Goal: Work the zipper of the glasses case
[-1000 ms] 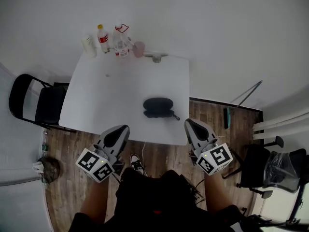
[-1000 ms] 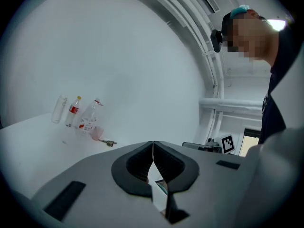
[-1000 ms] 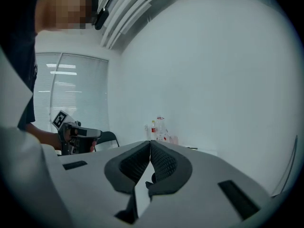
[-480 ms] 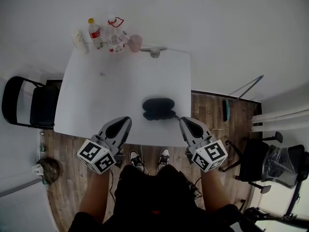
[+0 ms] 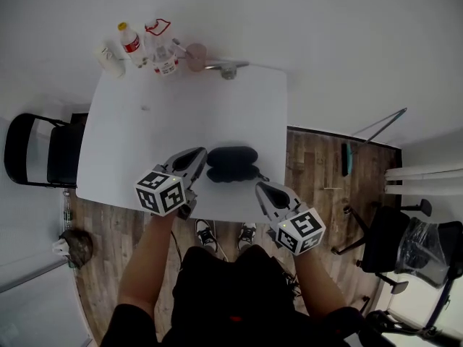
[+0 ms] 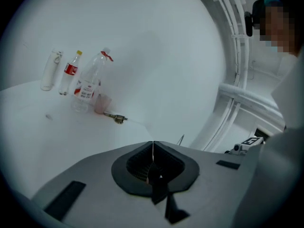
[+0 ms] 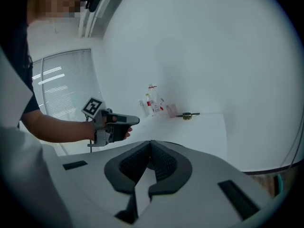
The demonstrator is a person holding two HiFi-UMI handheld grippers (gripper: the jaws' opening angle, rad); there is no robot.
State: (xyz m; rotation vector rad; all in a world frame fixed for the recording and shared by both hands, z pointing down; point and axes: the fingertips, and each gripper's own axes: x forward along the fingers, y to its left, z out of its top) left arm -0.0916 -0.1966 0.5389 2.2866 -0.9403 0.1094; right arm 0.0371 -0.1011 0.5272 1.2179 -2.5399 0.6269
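Both hands are bringing their tools forward and down: a second ago they were hanging over the floor short of the table [image 5: 181, 114], and now the left gripper [image 5: 198, 155] is reaching in over the near edge, its tip arriving just beside the left end of the glasses case [image 5: 233, 164], while the right gripper [image 5: 262, 188] is closing in on the case's near right corner, near but apart from it. The case itself is lying closed and unmoved toward the table's near edge, with a short dark tab [image 5: 261, 178] sticking out at its right end, likely the zipper pull or a strap. Both pairs of jaws are pressing together with nothing between them, so they are going to need to part before anything can be pinched; this looks like the approach, with the zipper not yet touched. As for writing, nothing is reading clearly: the bottle [image 5: 130, 40] at the far edge is wearing a red label too small to make out, and each gripper's cube [image 5: 163, 192] is showing only square black-and-white markers.
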